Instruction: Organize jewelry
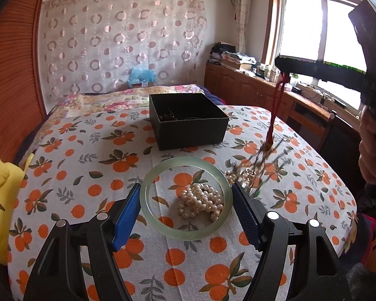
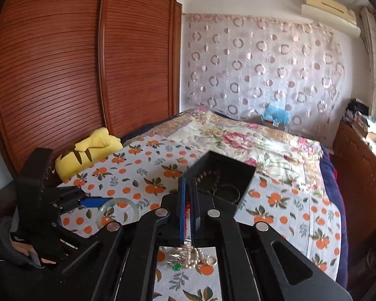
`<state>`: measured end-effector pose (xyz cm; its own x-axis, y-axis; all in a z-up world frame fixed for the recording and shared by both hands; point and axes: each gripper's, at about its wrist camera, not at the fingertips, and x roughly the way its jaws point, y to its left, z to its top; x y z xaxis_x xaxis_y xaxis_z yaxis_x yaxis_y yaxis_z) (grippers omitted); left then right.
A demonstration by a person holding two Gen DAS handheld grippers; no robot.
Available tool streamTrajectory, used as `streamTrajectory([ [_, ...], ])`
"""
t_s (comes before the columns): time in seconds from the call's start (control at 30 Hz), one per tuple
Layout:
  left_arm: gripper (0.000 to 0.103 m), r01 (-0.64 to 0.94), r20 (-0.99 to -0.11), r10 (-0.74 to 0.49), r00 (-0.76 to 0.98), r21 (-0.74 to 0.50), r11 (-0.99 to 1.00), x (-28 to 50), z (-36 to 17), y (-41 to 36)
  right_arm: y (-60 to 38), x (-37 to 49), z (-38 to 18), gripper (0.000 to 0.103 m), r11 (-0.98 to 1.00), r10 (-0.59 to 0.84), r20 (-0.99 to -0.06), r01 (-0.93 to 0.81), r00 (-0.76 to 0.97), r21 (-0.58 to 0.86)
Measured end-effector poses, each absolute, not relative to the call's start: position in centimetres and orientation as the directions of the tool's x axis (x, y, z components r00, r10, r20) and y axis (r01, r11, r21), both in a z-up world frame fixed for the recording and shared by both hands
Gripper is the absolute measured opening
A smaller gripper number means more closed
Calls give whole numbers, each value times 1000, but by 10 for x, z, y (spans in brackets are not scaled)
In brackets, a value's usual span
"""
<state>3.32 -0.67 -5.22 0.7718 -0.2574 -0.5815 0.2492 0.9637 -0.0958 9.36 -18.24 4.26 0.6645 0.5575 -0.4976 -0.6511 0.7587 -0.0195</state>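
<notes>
Jade-green bangle point(image 1: 185, 198) lies flat on the orange-print cloth point(image 1: 87, 165) between the two blue pads of the left tool point(image 1: 186, 213), whose jaws stand wide and appear to touch it on neither side; inside the ring, and spilling under its near rim, sits a heap of pearl strand point(image 1: 201, 202); just right of the bangle lies a blurred tangle of small jewelry point(image 1: 250, 173) with a gold ring in it. The right tool point(image 1: 283, 71), high at the right of the left wrist view, is clamped on a red cord point(image 1: 275, 107) that hangs down to that tangle; in the right wrist view its pads point(image 2: 180, 208) stand nearly together with red thread showing in the slit between them, and pearls and a ring lie on the cloth below. The black box point(image 1: 188, 123) stands open beyond the bangle, well apart from it; dark beads point(image 2: 209, 174) and a dark bangle rest inside.

The cloth covers a bed with a floral quilt point(image 2: 238, 135) farther back; a yellow plush toy point(image 2: 92, 148) lies at the bed's edge by the slatted wooden wardrobe point(image 2: 62, 75); a circle-patterned curtain point(image 1: 122, 40) hangs on the far wall; a bright window point(image 1: 320, 25) stands above a low wooden cabinet.
</notes>
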Motion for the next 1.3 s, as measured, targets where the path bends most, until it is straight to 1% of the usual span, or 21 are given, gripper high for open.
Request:
streamTrajectory([
  [0.17,69,243,-577,-256,776,-102,965,32,-51,-4,-179,86,65,3,747,579,-465,-664,670,-28],
  [0.27,69,241,-574,-257,777,-105,965,31,-50,-2,-180,83,65,3,748,581,-457,-664,673,-26],
  [0.3,69,240,-575,-257,777,-107,965,32,-50,-3,-179,86,58,3,748,577,-474,-663,665,-21],
  [0.37,69,241,-575,-257,776,-107,965,32,-51,-3,-175,96,31,3,752,546,-547,-659,634,-14],
  [0.43,69,240,-576,-257,776,-108,965,32,-51,-2,-175,102,11,3,757,527,-592,-654,610,0],
  [0.53,69,240,-581,-258,772,-108,965,33,-53,-2,-181,101,-3,3,768,516,-609,-640,602,18],
  [0.63,69,246,-585,-260,768,-106,963,34,-55,-5,-191,100,-6,3,779,510,-615,-626,602,33],
  [0.93,69,243,-584,-257,770,-104,964,34,-58,-6,-187,95,26,3,757,537,-566,-653,625,-4],
  [1.13,69,238,-581,-258,772,-112,965,33,-58,-3,-187,84,55,3,743,568,-509,-669,647,-21],
  [1.3,69,236,-587,-259,767,-117,965,34,-61,-2,-192,93,49,2,744,569,-531,-668,628,7],
])
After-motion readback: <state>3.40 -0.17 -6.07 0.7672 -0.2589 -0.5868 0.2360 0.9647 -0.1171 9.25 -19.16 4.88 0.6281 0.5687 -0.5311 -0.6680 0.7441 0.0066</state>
